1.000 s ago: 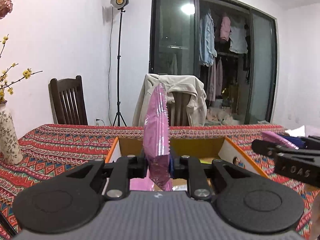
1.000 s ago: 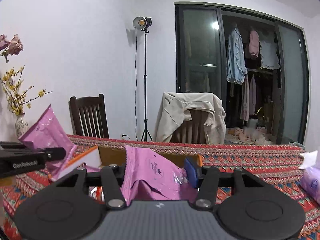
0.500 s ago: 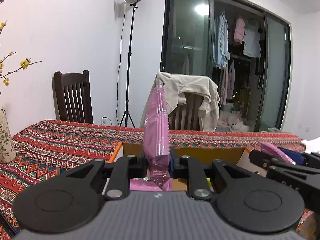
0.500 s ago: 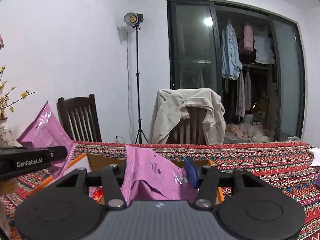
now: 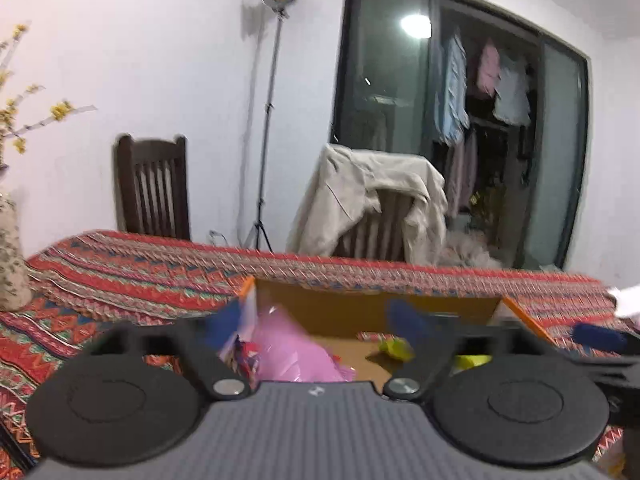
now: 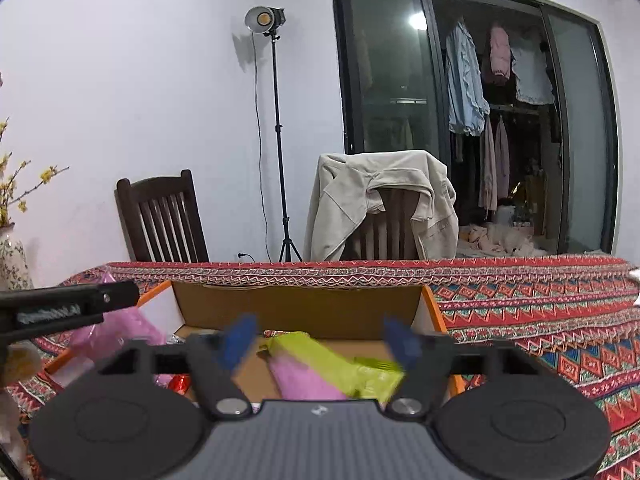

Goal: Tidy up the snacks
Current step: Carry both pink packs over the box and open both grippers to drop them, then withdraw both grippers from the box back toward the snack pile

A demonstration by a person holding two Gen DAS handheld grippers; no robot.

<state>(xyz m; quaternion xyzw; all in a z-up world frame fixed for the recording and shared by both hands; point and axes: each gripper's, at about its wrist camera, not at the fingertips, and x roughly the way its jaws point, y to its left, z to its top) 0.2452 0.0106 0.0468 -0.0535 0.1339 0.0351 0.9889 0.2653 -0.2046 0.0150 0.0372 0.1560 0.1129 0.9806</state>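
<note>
Box [image 6: 296, 308] holds pink packets [image 5: 292, 354] and green packet [image 6: 340, 364]; both grippers [image 5: 316, 320] [image 6: 320, 336] opening, gripping nothing.

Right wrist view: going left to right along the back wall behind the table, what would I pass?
Patterned ceramic vase with yellow blossoms → dark wooden slatted chair → black tripod studio lamp → chair draped with a beige jacket → dark-framed glass doors with hanging clothes behind them.
</note>
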